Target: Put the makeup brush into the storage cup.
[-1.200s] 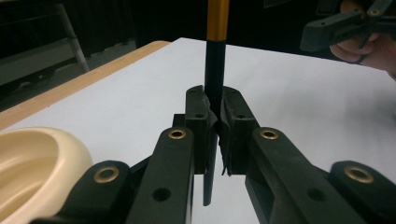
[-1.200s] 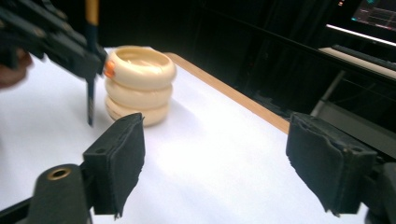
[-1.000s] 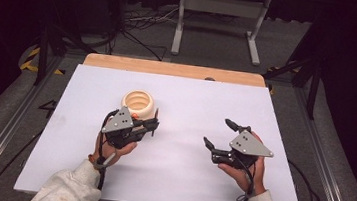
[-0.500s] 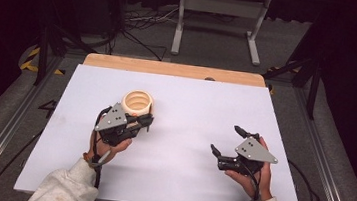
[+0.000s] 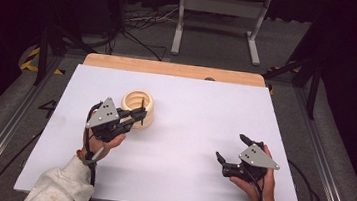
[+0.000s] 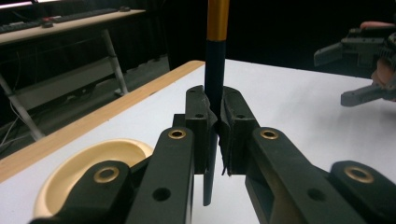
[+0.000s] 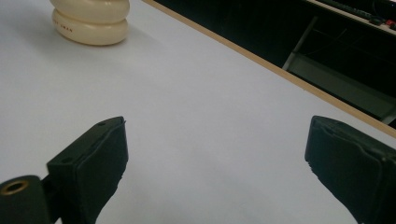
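Pen (image 6: 215,70) is pinched upright between your left gripper's (image 5: 137,117) jaws; in the left gripper view the dark barrel runs up the frame centre into a gold band at the top, tip hanging below the pads. Cream holder (image 5: 138,108) sits left of centre in the high view, and your left jaws now overlap its right rim.

Changes over the last second:
- Your left hand (image 5: 104,140) has rotated and pushed up-frame, so the jaws moved from beside the holder's lower right to over its rim.
- Your right gripper (image 5: 232,150) has backed off toward the lower right of the high view, well apart from the holder. Jaws spread wide, nothing between them; the right gripper view has the holder (image 7: 89,21) far off at upper left across bare white table (image 7: 196,116).

What that means, as I read it: you're in the insert step, with the pen carried and nearly lined up. In the left gripper view the holder opening (image 6: 88,172) sits lower left of the pen tip, not under it, so you're likely still offset. I can't tell from the high view whether the tip is over the bore or just over the wall. Shift toward the opening before lowering, keep the pen vertical, and don't release until the tip is inside. The right hand looks clear of the work.
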{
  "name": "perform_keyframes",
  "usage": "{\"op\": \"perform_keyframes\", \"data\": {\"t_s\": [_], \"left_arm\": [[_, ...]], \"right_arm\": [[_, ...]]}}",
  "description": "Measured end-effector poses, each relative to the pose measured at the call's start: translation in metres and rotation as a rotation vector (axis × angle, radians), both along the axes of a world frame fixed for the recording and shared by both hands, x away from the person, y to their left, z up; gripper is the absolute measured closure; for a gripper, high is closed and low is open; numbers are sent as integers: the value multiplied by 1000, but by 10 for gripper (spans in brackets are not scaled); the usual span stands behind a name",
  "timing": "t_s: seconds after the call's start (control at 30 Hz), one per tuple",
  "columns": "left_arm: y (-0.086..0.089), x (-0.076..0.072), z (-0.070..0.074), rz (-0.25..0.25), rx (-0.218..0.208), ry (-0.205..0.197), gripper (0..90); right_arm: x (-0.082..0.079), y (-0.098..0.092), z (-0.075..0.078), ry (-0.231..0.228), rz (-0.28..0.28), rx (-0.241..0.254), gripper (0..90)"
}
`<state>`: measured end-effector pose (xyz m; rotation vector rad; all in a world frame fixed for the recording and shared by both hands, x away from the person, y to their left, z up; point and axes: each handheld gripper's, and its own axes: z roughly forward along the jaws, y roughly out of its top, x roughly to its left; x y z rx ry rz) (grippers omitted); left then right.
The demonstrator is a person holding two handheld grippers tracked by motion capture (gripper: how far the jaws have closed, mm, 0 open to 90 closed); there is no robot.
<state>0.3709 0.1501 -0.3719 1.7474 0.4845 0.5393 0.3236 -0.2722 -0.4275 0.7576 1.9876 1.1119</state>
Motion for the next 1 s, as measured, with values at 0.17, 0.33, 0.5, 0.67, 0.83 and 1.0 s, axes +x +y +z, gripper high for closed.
{"op": "perform_keyframes", "data": {"t_s": [0.17, 0.33, 0.5, 0.67, 0.83, 1.0], "left_arm": [[10, 0, 11, 18, -16, -28, 833], [18, 2, 22, 34, -19, -49, 833], [26, 8, 32, 53, -25, -66, 833], [28, 17, 40, 74, -15, -81, 833], [30, 26, 44, 82, -26, -84, 833], [30, 36, 44, 86, -32, -72, 833]], "right_arm": [[-3, -6, -6, 1, 1, 4, 72], [-10, -14, -4, -37, 2, 56, 71], [-14, -19, -3, -56, -11, 77, 54], [-17, -22, -5, -68, -29, 80, 59], [-16, -24, -6, -59, -37, 82, 60], [-16, -23, -8, -50, -34, 72, 64]]}}
